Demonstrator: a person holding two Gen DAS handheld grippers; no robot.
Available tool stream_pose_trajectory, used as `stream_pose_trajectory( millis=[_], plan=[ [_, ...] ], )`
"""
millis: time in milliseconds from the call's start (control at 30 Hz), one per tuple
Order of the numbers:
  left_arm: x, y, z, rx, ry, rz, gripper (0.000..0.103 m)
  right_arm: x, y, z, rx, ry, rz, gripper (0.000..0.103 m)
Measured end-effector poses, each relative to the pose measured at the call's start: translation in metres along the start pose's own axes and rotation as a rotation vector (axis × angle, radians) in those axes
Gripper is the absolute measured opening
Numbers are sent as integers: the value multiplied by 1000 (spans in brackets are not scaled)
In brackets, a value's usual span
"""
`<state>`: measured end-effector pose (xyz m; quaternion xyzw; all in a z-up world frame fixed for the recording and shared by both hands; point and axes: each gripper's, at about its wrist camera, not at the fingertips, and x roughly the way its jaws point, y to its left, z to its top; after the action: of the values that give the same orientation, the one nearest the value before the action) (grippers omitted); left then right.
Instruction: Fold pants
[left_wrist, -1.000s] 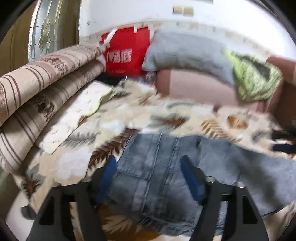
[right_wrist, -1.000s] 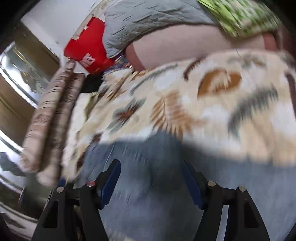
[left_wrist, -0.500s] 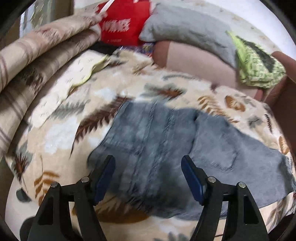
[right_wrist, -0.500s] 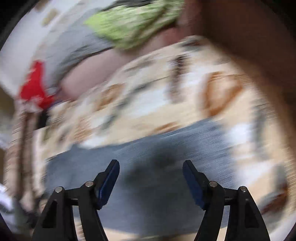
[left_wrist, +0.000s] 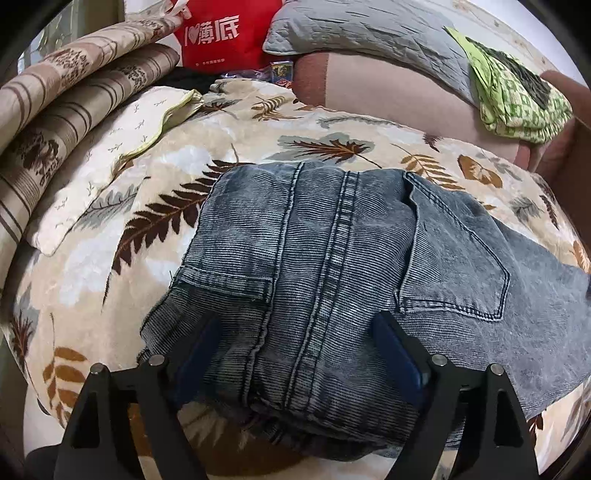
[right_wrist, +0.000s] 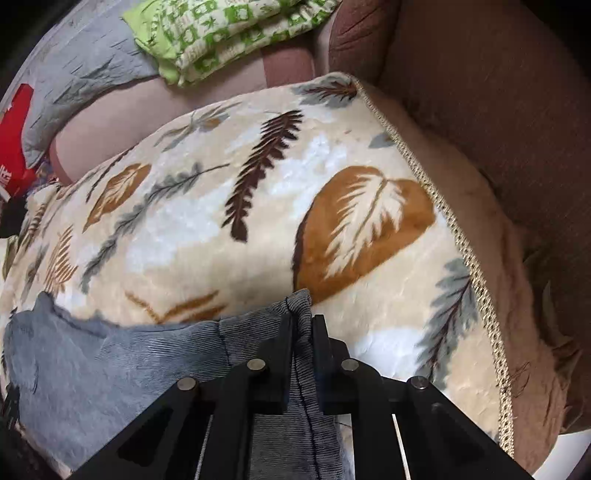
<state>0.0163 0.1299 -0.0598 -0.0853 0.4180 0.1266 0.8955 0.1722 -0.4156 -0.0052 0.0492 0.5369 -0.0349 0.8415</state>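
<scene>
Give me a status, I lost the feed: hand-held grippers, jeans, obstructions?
Right hand-held gripper just closed, shut on jeans hem. Left hand-held gripper just widened, open, straddling the waist end. Jeans flat on leaf-print blanket. Nothing in the way.

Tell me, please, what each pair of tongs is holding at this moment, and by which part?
The right tongs are shut on the pants, pinching a seamed edge at their far end. The left tongs stand open astride the waist end, holding nothing.
</scene>
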Motion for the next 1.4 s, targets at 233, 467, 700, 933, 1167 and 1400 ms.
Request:
stream_pose_trajectory(
  millis=[233,467,700,933,1167,1400],
  plan=[
    [0,0,0,1,-9,-4,86,-3,-10,-10,68,-18,24,38],
    [-1,0,-1,0,-12,1,86,-87,-9,-70,200,-68,326,64],
    [-4,0,-1,6,-16,-3,86,-43,-6,-111,319,90,377,65],
    [-5,-1,-2,1,-24,7,86,-68,14,-118,255,5,416,82],
    [-25,2,1,-7,-97,8,86,-85,13,-119,281,-13,433,80],
    [-5,4,-2,12,-2,83,87,-45,6,-134,350,88,391,81]
  ],
)
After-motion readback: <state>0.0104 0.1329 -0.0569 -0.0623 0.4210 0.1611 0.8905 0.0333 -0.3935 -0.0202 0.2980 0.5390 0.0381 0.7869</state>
